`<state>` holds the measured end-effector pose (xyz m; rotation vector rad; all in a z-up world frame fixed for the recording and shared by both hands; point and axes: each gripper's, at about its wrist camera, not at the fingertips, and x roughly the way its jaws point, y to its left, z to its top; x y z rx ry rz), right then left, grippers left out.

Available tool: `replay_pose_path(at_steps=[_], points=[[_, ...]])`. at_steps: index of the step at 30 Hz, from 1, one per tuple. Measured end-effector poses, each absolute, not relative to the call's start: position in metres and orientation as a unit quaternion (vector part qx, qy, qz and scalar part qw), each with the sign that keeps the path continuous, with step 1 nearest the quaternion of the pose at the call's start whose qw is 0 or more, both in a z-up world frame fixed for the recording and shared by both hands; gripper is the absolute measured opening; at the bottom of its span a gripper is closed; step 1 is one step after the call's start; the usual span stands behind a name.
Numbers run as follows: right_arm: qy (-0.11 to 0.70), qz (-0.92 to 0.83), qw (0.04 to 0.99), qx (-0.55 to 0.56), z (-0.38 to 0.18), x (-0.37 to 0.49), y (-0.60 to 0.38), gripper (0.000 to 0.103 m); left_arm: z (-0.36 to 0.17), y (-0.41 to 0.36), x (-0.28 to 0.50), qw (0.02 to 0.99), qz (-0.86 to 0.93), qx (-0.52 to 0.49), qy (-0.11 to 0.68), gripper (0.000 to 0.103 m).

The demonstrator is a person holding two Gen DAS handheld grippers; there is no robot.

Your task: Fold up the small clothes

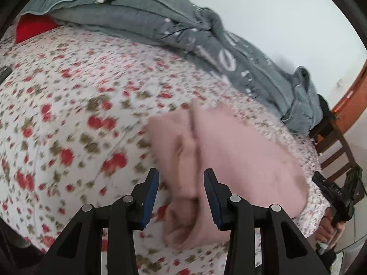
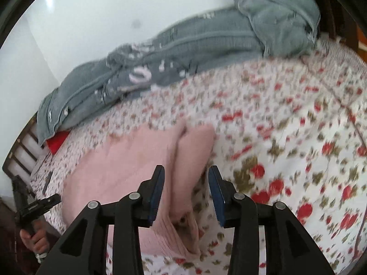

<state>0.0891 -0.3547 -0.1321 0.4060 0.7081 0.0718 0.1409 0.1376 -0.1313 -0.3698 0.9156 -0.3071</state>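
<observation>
A small pink garment lies on the flowered bedspread, folded over with a crease down its middle. My left gripper is open and empty, hovering over the garment's bunched near end. In the right wrist view the same pink garment lies below and left of my right gripper, which is open and empty above the garment's near edge. The right gripper also shows at the bed's right edge in the left wrist view; the left gripper shows at the left edge in the right wrist view. Both views are motion-blurred.
A grey quilt with white lettering lies bunched along the far side of the bed against a white wall; it also shows in the right wrist view. A red item peeks out beneath it. A wooden bed frame borders the bed.
</observation>
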Motion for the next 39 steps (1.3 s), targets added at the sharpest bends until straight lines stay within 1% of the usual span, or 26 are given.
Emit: replay_pose_path(at_steps=[4, 6, 8, 10, 13, 16, 20, 22, 24, 27, 28, 29, 30, 31, 32, 36, 38, 39], points=[[0.326, 0.08, 0.927, 0.164, -0.129, 0.097, -0.322, 0.04, -0.136, 0.128, 0.154, 0.855, -0.155, -0.209, 0.448, 0.039], [0.339, 0.099, 0.926, 0.133, -0.14, 0.106, -0.3, 0.04, -0.14, 0.123, 0.155, 0.855, -0.156, -0.217, 0.444, 0.041], [0.361, 0.09, 0.924, 0.086, -0.161, 0.115, -0.281, 0.04, -0.143, 0.118, 0.153, 0.858, -0.15, -0.207, 0.446, 0.042], [0.383, 0.058, 0.921, 0.042, -0.184, 0.123, -0.27, 0.035, -0.142, 0.116, 0.148, 0.864, -0.148, -0.195, 0.441, 0.042], [0.367, 0.055, 0.928, 0.031, -0.182, 0.117, -0.27, 0.035, -0.13, 0.117, 0.14, 0.874, -0.164, -0.181, 0.419, 0.042], [0.351, 0.082, 0.93, 0.064, -0.163, 0.112, -0.278, 0.035, -0.117, 0.109, 0.143, 0.886, -0.177, -0.157, 0.399, 0.043], [0.327, 0.041, 0.941, 0.072, -0.151, 0.116, -0.289, 0.035, -0.119, 0.094, 0.163, 0.881, -0.179, -0.145, 0.412, 0.043], [0.341, 0.025, 0.935, 0.098, -0.156, 0.124, -0.299, 0.035, -0.127, 0.086, 0.173, 0.878, -0.169, -0.136, 0.426, 0.043], [0.372, 0.03, 0.918, 0.133, -0.167, 0.134, -0.31, 0.035, -0.139, 0.082, 0.181, 0.875, -0.156, -0.136, 0.438, 0.042], [0.384, 0.032, 0.913, 0.133, -0.177, 0.135, -0.314, 0.034, -0.153, 0.084, 0.186, 0.871, -0.137, -0.156, 0.446, 0.041], [0.381, 0.031, 0.916, 0.124, -0.176, 0.135, -0.311, 0.034, -0.155, 0.085, 0.186, 0.87, -0.134, -0.161, 0.446, 0.03], [0.382, 0.029, 0.917, 0.115, -0.176, 0.135, -0.308, 0.034, -0.155, 0.088, 0.185, 0.87, -0.129, -0.165, 0.447, 0.009], [0.382, 0.027, 0.918, 0.107, -0.176, 0.135, -0.306, 0.031, -0.156, 0.09, 0.185, 0.866, -0.128, -0.17, 0.453, 0.008], [0.383, 0.027, 0.918, 0.103, -0.175, 0.137, -0.303, 0.02, -0.156, 0.094, 0.185, 0.86, -0.135, -0.181, 0.457, 0.008], [0.386, 0.031, 0.916, 0.106, -0.176, 0.138, -0.303, 0.014, -0.156, 0.1, 0.184, 0.855, -0.138, -0.197, 0.459, 0.008], [0.379, 0.047, 0.914, 0.136, -0.167, 0.137, -0.307, 0.013, -0.155, 0.12, 0.175, 0.837, -0.154, -0.25, 0.461, 0.008], [0.38, 0.052, 0.913, 0.139, -0.166, 0.138, -0.307, 0.013, -0.157, 0.124, 0.171, 0.832, -0.154, -0.256, 0.467, 0.008], [0.383, 0.049, 0.912, 0.135, -0.168, 0.139, -0.306, 0.015, -0.16, 0.122, 0.171, 0.831, -0.152, -0.252, 0.472, 0.009]])
